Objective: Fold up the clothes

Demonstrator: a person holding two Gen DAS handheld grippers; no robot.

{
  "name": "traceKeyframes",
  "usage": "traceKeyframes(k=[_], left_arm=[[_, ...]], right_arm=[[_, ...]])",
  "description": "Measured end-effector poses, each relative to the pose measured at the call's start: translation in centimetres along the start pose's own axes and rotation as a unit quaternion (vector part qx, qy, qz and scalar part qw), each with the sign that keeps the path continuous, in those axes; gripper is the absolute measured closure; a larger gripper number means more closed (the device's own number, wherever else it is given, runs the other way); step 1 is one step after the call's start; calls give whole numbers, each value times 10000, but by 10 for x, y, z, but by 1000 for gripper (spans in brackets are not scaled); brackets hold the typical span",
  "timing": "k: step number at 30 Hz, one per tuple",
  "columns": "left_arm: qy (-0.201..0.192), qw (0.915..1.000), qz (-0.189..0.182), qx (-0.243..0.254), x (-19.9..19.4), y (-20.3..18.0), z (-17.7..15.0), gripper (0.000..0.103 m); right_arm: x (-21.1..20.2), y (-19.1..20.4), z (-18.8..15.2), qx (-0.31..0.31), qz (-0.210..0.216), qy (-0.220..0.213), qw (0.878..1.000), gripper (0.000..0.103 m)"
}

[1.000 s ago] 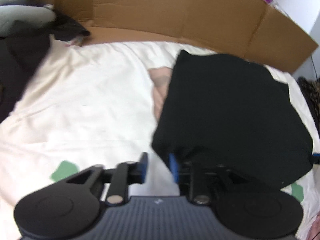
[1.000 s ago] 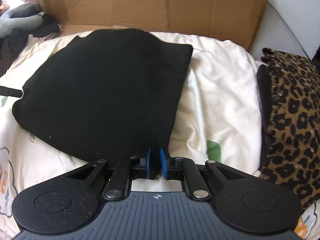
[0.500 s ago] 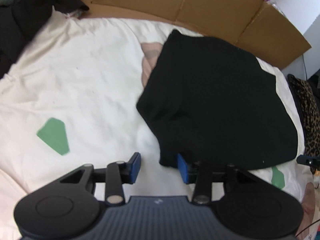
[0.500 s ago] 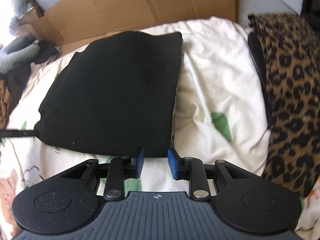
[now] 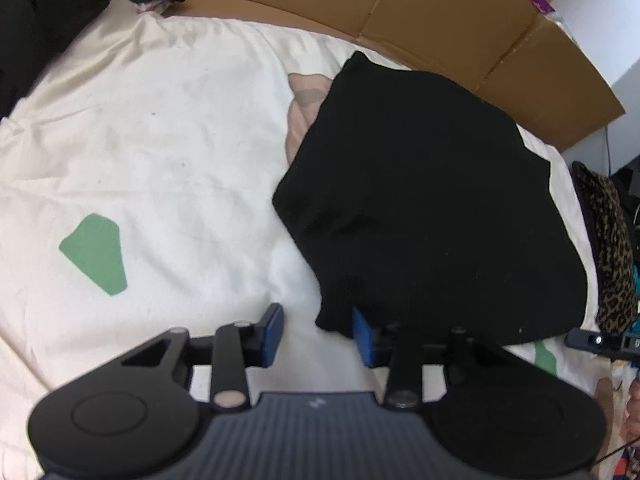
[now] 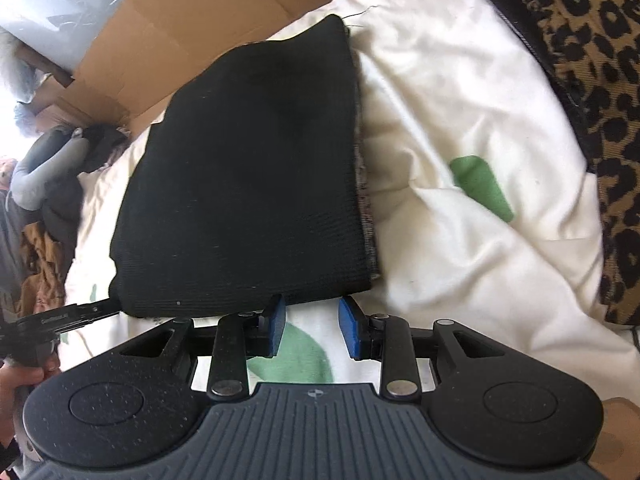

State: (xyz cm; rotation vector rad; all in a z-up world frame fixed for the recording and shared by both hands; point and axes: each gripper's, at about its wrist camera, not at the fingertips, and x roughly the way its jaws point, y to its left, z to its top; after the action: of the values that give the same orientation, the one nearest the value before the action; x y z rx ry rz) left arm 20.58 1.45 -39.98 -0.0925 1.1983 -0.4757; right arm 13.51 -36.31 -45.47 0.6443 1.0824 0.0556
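Observation:
A black folded garment point(image 5: 432, 208) lies flat on the cream duvet point(image 5: 168, 152). My left gripper point(image 5: 318, 334) sits at its near left corner, open. The corner hangs just beyond the right pad point(image 5: 362, 336), and the jaws are closing slightly without pressing on cloth. In the right wrist view the same garment point(image 6: 248, 176) ends just past my right gripper point(image 6: 314, 330), which is open with only printed sheet between its pads. The left gripper point(image 6: 60, 316) shows there at the garment's far corner, held by a hand point(image 6: 20, 376).
Flattened cardboard point(image 5: 400, 8) stands along the far side of the bed. A leopard-print fabric point(image 6: 592, 80) lies along the right edge. Dark and grey clothes point(image 6: 48, 168) are piled at the far left. The duvet point(image 6: 460, 100) has green patches.
My right jaws have gone from nearly shut at the garment's near edge to open, and that view has rolled. My left jaws widened a little beside the corner. The garment lies settled on the duvet.

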Motion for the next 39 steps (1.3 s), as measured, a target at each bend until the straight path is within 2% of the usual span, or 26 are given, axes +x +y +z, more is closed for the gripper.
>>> traceKeyframes(k=[4, 13, 18, 25, 27, 28, 29, 30, 31, 34, 39], left_arm=[[24, 10000, 14, 84, 0, -1, 1, 64], [10, 10000, 7, 71, 4, -3, 1, 64], [-1, 10000, -21, 59, 6, -3, 2, 66], [-45, 9998, -137, 98, 11, -6, 4, 77], [-54, 9998, -165, 128, 13, -6, 3, 80], [-46, 9998, -161, 119, 13, -5, 3, 88], [-37, 9998, -158, 110, 13, -5, 3, 94], [-29, 9998, -154, 101, 13, -4, 3, 95], [-43, 9999, -149, 53, 11, -4, 4, 96], [-62, 9999, -79, 54, 5, -7, 6, 97], [-6, 10000, -35, -53, -4, -13, 9, 98]], right_arm=[[3, -5, 2, 317, 145, -39, 9994, 59], [3, -32, 3, 1320, 414, -266, 9900, 59], [6, -30, 3, 1271, 468, -354, 9902, 59], [22, -48, 4, 2048, 687, -424, 9755, 60], [24, -48, 4, 2102, 721, -453, 9739, 60], [24, -47, 4, 2078, 705, -455, 9746, 65], [25, -47, 4, 2051, 688, -458, 9752, 74], [24, -47, 5, 2014, 676, -451, 9761, 85], [23, -47, 5, 1976, 664, -444, 9770, 90], [20, -40, 9, 1793, 610, -426, 9810, 94], [8, -40, 15, 1624, 556, -429, 9842, 95]])
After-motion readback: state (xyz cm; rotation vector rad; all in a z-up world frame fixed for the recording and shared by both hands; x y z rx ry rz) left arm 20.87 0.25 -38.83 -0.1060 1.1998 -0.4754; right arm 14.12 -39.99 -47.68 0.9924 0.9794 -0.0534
